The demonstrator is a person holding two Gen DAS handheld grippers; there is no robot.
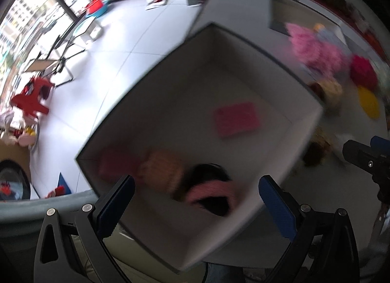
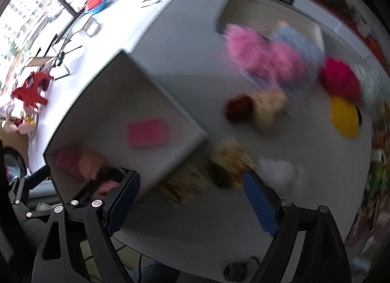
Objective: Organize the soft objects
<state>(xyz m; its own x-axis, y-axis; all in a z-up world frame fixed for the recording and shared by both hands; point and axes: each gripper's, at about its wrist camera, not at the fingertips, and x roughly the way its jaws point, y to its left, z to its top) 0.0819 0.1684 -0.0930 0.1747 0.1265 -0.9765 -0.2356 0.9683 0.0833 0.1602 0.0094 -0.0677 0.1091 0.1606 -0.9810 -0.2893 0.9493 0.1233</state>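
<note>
A white box with a dark rim (image 1: 246,41) stands on the grey table. In it lie a pink cloth square (image 1: 236,122), a red item (image 1: 117,163), an orange soft item (image 1: 160,168) and a black-and-pink soft item (image 1: 209,185). My left gripper (image 1: 196,185) hangs open over the box's near corner, with nothing between its fingers. My right gripper (image 2: 191,178) is open and holds nothing, over the table beside the box's corner (image 2: 203,134). Below it lie a yellow patterned soft item (image 2: 231,158) and a white fluffy item (image 2: 280,170).
Loose soft items lie on the table (image 2: 195,83): a pink fluffy one (image 2: 263,56), a blue cloth (image 2: 299,41), a magenta pompom (image 2: 341,78), a yellow knit piece (image 2: 343,117), a dark red ball (image 2: 237,108), a beige plush (image 2: 269,106). Chairs and toys stand on the floor at left (image 1: 31,97).
</note>
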